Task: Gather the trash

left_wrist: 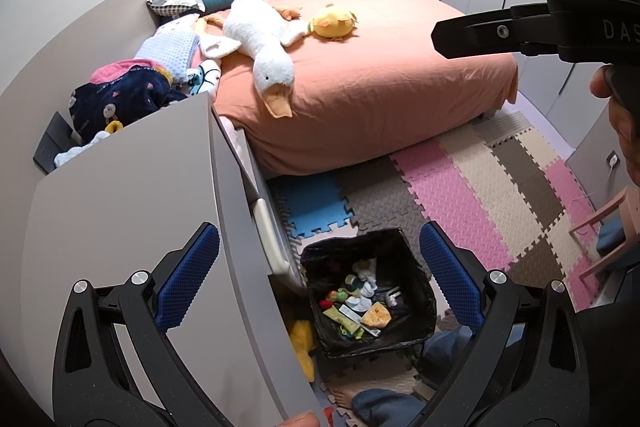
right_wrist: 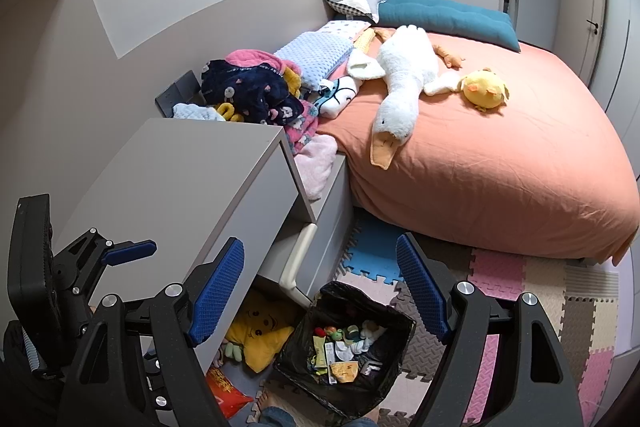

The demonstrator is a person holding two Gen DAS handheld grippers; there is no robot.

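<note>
A black-lined trash bin point(left_wrist: 416, 291) stands on the foam floor mat beside the grey nightstand; it also shows in the right wrist view point(right_wrist: 400, 343). It holds several pieces of trash: wrappers, tissues, small coloured bits point(left_wrist: 360, 301). My left gripper point(left_wrist: 320, 267) is open and empty, high above the bin and the nightstand edge. My right gripper point(right_wrist: 320, 291) is open and empty, also above the bin. The right gripper shows side-on at the upper right of the left wrist view point(left_wrist: 500, 31). An orange snack bag point(right_wrist: 224, 393) lies on the floor under the nightstand.
The grey nightstand point(right_wrist: 192, 171) has a bare top and a part-open drawer point(right_wrist: 296, 259). A yellow star pillow point(right_wrist: 260, 335) lies beneath it. The orange bed point(right_wrist: 500, 155) carries a white goose plush point(right_wrist: 400, 87), a yellow chick plush point(right_wrist: 484, 89) and piled clothes point(right_wrist: 252, 87).
</note>
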